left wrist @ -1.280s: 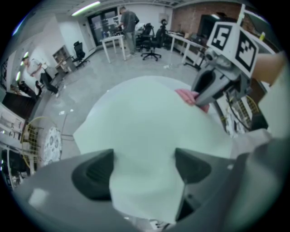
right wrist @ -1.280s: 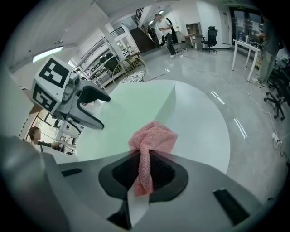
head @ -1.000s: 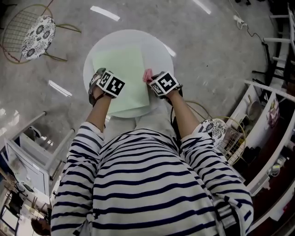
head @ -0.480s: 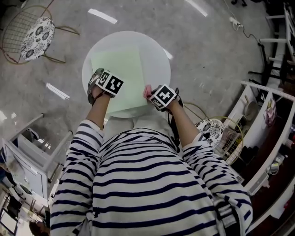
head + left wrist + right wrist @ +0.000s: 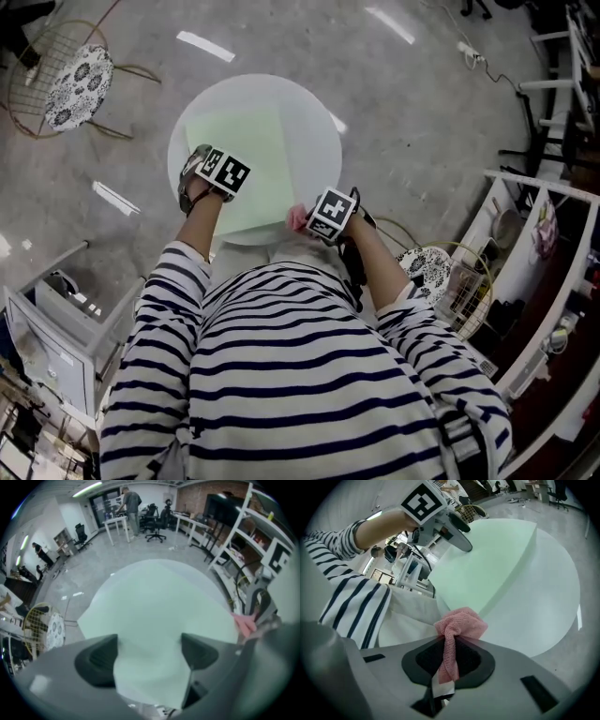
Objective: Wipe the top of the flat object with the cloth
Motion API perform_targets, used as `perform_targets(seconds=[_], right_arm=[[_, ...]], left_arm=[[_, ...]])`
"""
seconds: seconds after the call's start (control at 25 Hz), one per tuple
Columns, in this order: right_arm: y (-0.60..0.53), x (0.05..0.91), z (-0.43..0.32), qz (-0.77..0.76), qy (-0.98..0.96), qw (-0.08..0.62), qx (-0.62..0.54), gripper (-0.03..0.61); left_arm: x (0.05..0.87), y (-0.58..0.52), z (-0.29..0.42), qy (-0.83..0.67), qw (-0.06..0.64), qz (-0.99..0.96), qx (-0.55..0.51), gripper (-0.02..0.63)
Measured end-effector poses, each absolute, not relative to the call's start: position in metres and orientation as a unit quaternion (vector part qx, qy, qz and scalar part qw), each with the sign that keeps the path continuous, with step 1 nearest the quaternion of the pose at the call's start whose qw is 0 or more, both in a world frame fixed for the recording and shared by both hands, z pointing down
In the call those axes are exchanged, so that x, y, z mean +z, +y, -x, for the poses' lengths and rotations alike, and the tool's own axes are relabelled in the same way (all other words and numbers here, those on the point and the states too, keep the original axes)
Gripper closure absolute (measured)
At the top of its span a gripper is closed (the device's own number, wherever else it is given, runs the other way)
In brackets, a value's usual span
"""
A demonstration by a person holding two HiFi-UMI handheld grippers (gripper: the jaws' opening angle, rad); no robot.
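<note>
A pale green flat sheet (image 5: pixel 239 155) lies on the round white table (image 5: pixel 319 112). My right gripper (image 5: pixel 309 221) is shut on a bunched pink cloth (image 5: pixel 297 218) at the sheet's near right corner, by the table's near edge. In the right gripper view the cloth (image 5: pixel 459 625) sticks out of the closed jaws of that gripper (image 5: pixel 451 662), with the sheet (image 5: pixel 487 569) beyond it. My left gripper (image 5: pixel 199 161) is open at the sheet's near left edge. In the left gripper view its jaws (image 5: pixel 150 651) stand wide apart over the sheet (image 5: pixel 159 616).
A wire chair with a patterned cushion (image 5: pixel 80 70) stands at the far left, another (image 5: pixel 429 267) at the near right. White shelving (image 5: pixel 539 234) runs along the right. A desk unit (image 5: pixel 52 342) is at the lower left.
My right gripper has drawn the pink cloth back along the sheet's right edge toward the near corner. The left gripper has stayed in place.
</note>
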State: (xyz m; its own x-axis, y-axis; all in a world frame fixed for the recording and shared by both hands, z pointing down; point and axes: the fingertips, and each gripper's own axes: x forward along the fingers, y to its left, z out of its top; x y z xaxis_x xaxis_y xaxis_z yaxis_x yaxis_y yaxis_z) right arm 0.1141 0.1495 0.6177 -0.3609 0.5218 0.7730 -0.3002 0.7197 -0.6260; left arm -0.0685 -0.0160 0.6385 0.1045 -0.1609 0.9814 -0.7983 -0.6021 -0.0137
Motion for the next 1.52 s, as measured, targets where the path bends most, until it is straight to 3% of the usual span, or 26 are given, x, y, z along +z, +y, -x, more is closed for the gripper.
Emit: perform_targets(seconds=[0.44, 0.88, 1.16, 1.52], right_arm=[[0.097, 0.527, -0.048, 0.051, -0.853, 0.394, 0.339, 0.531], [0.042, 0.456, 0.001, -0.086, -0.939, 0.259, 0.211, 0.531], [0.025, 0.377, 0.026, -0.145, -0.97, 0.158, 0.117, 0.531], [0.029, 0.303, 0.054, -0.173, -0.982, 0.054, 0.044, 0.531]], left_arm=[[0.571, -0.039, 0.059, -0.405, 0.242, -0.747, 0.468, 0.227], [0.435, -0.034, 0.068, -0.469, 0.184, -0.838, 0.21, 0.421], [0.35, -0.007, 0.074, -0.461, 0.095, -0.878, 0.091, 0.54], [0.29, 0.023, 0.091, -0.442, 0.024, -0.896, 0.016, 0.594]])
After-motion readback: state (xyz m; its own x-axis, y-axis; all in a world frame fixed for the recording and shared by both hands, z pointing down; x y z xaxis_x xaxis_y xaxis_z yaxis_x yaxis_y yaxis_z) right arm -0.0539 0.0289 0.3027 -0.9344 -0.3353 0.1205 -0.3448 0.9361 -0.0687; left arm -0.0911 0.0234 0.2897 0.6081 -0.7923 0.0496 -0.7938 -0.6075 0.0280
